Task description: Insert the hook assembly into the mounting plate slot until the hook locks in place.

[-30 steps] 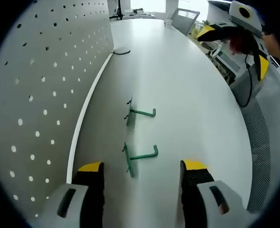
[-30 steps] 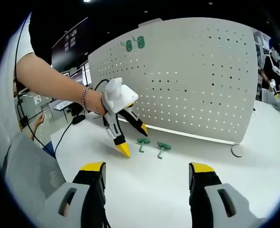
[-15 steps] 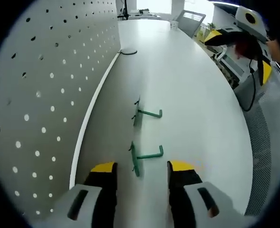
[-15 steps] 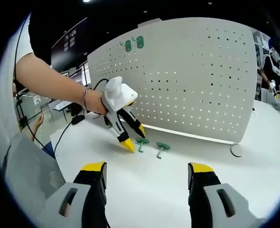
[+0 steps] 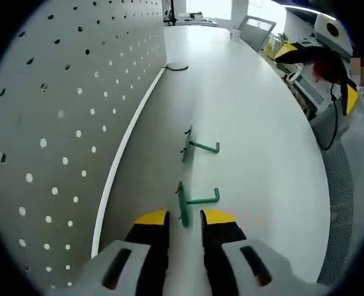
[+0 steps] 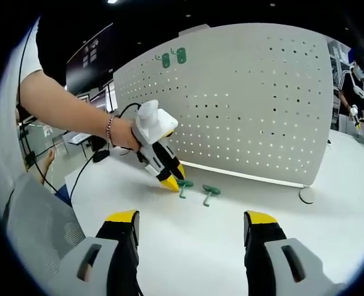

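Left hand-held gripper [image 5: 184, 217] angled down, jaws nearly together astride near green hook [image 5: 188, 202]; right hand-held gripper [image 6: 191, 223] spread wide.

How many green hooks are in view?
4: two lie on the table, the near hook at the left gripper tips, the far hook beyond; two hung hooks sit high on the pegboard.

Two green hooks lie loose on the white desk, near its back edge where the pegboard stands. Near hook [image 5: 191, 203]: flat base plate on edge, arm flat on the desk, tip turned up. Far hook [image 5: 197, 146]: same pose, just beyond. White pegboard [image 6: 250, 105] upright, two more green hooks [image 6: 173, 58] hung near its upper left corner.
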`<state>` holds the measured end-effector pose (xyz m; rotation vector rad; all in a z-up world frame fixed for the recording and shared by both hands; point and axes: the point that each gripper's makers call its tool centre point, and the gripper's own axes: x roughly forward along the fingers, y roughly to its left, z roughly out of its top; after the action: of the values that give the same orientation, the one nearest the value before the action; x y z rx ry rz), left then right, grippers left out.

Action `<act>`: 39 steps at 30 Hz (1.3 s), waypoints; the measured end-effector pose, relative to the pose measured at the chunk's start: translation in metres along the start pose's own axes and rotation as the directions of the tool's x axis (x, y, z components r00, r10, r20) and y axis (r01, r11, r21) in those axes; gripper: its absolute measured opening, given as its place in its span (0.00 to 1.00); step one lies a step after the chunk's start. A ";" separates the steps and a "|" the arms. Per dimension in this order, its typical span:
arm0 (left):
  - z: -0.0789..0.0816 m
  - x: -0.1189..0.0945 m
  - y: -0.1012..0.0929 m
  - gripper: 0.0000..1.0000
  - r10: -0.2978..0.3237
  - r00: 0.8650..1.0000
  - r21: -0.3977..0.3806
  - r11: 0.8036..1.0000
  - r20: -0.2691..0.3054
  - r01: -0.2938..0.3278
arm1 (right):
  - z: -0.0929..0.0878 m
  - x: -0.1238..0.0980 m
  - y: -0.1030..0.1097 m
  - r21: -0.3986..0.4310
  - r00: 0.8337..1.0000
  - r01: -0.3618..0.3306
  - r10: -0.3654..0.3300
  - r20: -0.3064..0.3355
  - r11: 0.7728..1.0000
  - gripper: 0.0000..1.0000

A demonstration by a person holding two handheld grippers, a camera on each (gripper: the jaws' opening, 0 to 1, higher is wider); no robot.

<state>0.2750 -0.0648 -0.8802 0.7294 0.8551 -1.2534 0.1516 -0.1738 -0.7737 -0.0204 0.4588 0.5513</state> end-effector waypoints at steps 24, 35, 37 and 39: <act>-0.002 -0.001 0.004 0.03 0.033 0.999 -0.027 0.999 -0.002 -0.033 | 0.002 0.000 -0.001 0.011 1.000 0.003 -0.003 0.010 1.000 0.65; -0.003 -0.001 0.003 0.03 0.029 1.000 -0.023 0.999 -0.002 -0.029 | 0.002 0.000 0.000 0.011 1.000 0.001 -0.001 0.010 1.000 0.66; -0.003 -0.001 0.003 0.03 0.028 1.000 -0.021 0.999 0.000 -0.028 | 0.002 0.000 0.000 0.009 1.000 -0.001 0.001 0.008 1.000 0.66; -0.003 -0.001 0.003 0.03 0.028 1.000 -0.024 0.999 0.000 -0.028 | 0.002 0.000 0.000 0.010 1.000 -0.002 0.002 0.009 1.000 0.66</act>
<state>0.2777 -0.0615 -0.8805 0.7201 0.8556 -1.2168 0.1523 -0.1731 -0.7716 -0.0078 0.4526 0.5504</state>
